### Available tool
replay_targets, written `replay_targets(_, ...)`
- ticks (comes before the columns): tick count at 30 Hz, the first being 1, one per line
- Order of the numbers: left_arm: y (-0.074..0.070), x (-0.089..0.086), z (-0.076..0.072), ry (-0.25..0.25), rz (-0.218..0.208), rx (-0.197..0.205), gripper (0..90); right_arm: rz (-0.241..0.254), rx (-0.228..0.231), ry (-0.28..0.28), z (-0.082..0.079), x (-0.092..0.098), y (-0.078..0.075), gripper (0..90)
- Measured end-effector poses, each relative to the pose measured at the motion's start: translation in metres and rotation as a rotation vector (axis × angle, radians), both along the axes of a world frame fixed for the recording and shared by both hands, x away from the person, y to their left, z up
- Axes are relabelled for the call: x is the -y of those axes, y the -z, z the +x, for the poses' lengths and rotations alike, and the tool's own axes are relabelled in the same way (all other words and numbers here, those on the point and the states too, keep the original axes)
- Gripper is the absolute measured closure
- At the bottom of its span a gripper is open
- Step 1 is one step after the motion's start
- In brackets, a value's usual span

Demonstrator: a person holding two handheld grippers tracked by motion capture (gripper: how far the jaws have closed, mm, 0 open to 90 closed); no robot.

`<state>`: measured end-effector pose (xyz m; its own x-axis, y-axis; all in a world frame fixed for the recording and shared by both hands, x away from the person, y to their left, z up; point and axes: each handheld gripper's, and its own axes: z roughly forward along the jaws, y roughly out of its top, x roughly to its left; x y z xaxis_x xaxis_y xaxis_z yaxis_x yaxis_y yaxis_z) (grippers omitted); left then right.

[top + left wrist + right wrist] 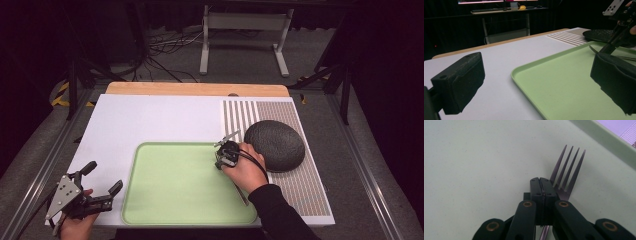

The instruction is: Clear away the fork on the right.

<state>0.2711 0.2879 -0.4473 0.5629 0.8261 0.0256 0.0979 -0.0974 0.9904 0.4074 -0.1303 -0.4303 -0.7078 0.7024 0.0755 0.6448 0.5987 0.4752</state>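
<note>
Your right gripper is clamped tight on the fork, which is over the green tray, tines just above its floor. Looks like you're placing it: lower flat, then let go. Left gripper is wide open w/ nothing in it, by the tray's left edge.

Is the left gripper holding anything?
No, the left gripper stands open in its own view, with only the white table and the green tray between its jaws.

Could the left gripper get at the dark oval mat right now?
Probably not easily: the left gripper sits open at the table's near left corner, and the green tray plus the right gripper holding the fork lie between.
</note>
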Motion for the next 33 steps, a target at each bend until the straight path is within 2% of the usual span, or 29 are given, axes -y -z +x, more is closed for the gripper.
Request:
replay_targets(11,0.000,0.000,0.000,0.000,0.001,-0.001,0.0,-0.005,0.010,0.042,0.004,0.012,0.000,90.0)
replay_targets(33,0.000,0.001,0.000,0.006,0.003,-0.003,0.0,-0.007,-0.001,0.136,0.008,0.037,-0.002,90.0)
